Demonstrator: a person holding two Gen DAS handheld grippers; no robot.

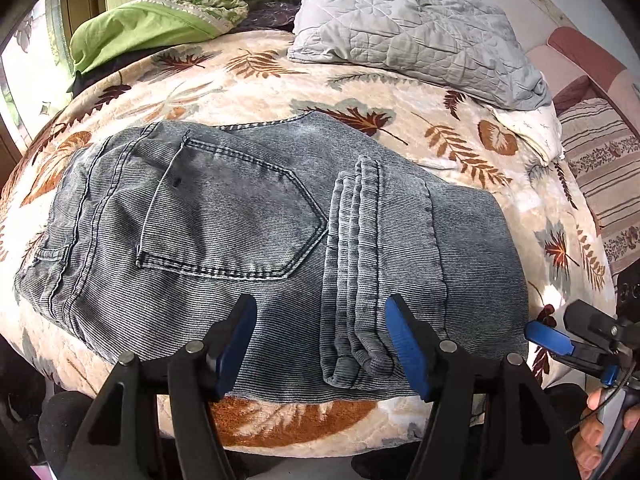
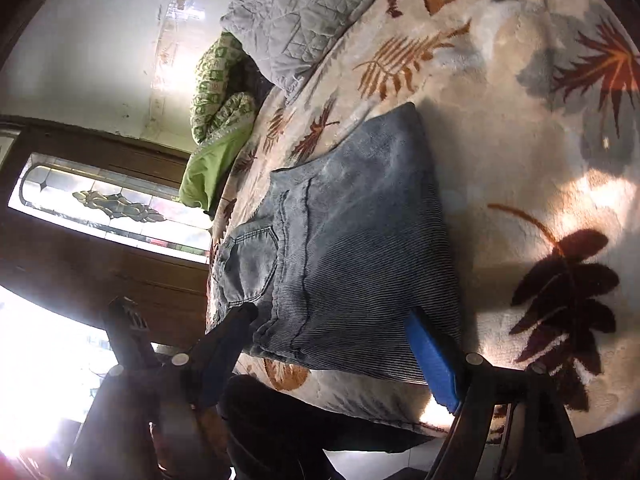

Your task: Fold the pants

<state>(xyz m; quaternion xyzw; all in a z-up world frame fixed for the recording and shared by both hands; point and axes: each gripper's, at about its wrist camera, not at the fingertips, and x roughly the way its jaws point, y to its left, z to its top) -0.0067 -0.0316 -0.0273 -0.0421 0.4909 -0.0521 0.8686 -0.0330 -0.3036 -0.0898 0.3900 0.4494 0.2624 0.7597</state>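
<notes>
Grey-blue jeans (image 1: 248, 216) lie folded on the leaf-print blanket (image 1: 280, 76), back pocket up, with the leg hems stacked on top at the right. My left gripper (image 1: 320, 344) is open and empty, its jaws over the near edge of the jeans, either side of the stacked hems. My right gripper (image 2: 332, 344) is open and empty, rolled sideways, at the near right corner of the jeans (image 2: 360, 240). It also shows in the left wrist view (image 1: 560, 344), beside the jeans' right edge.
A grey quilted pillow (image 1: 408, 24) and a green pillow (image 1: 136, 28) lie at the far side of the bed. A striped cushion (image 1: 600, 176) sits at the right. A wooden door with a glass panel (image 2: 100, 204) stands beyond the bed.
</notes>
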